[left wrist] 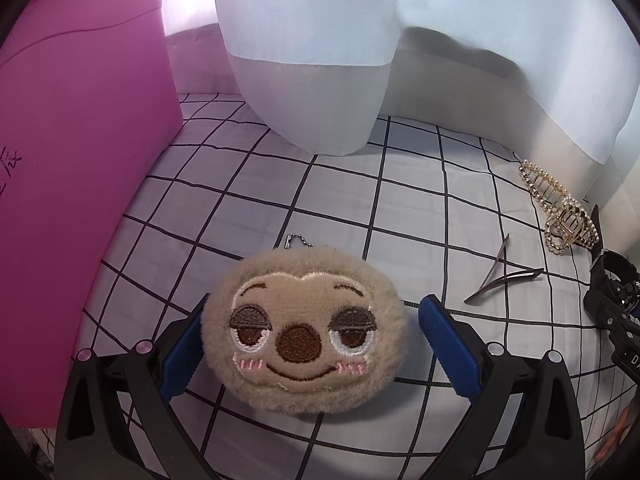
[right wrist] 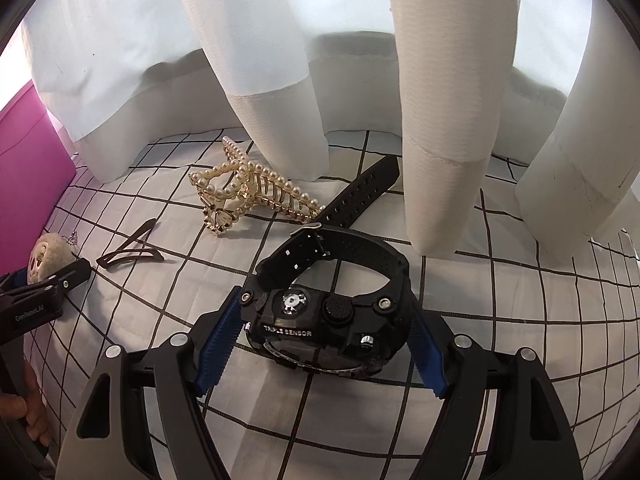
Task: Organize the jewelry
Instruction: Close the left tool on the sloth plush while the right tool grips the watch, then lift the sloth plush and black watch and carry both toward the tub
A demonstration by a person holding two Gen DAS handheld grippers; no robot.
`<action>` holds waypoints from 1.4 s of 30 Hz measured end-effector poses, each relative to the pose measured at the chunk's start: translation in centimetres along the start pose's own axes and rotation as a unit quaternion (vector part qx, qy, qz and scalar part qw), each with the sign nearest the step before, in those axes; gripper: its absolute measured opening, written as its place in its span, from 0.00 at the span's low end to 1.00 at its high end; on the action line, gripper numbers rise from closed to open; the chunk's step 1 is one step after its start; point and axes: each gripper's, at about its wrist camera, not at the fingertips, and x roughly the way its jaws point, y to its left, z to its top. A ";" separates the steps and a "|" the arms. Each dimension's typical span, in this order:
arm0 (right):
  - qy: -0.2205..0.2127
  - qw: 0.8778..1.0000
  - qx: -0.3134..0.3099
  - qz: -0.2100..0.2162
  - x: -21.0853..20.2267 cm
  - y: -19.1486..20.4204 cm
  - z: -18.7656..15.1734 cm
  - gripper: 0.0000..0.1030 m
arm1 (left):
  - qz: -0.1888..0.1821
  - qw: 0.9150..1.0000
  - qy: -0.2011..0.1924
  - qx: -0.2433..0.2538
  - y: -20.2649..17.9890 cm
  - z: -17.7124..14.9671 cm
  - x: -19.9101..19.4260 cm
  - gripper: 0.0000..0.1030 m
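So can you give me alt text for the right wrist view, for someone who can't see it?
A black watch sits between the right gripper's blue-padded jaws, gripped at its case on a white sheet with a black grid. Behind it lie a pearl hair claw and a dark hair clip, with pale curtains hanging at the back.

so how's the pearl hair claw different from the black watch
The pearl hair claw is gold-toned, open-framed and lined with pearls; the black watch is a chunky dark block with a perforated strap. The claw lies free on the checked cloth, no gripper near it, while the watch sits between the right gripper fingers, its blue pads against the case. The claw lies flat; the watch stands on its side, strap looped. Both rest on the same cloth.
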 end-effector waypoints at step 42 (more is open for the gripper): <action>-0.065 0.994 -0.037 0.077 -14.2 -3.4 -5.6 0.65 | -0.047 0.997 -0.058 0.007 -6.7 -7.9 -16.6 0.65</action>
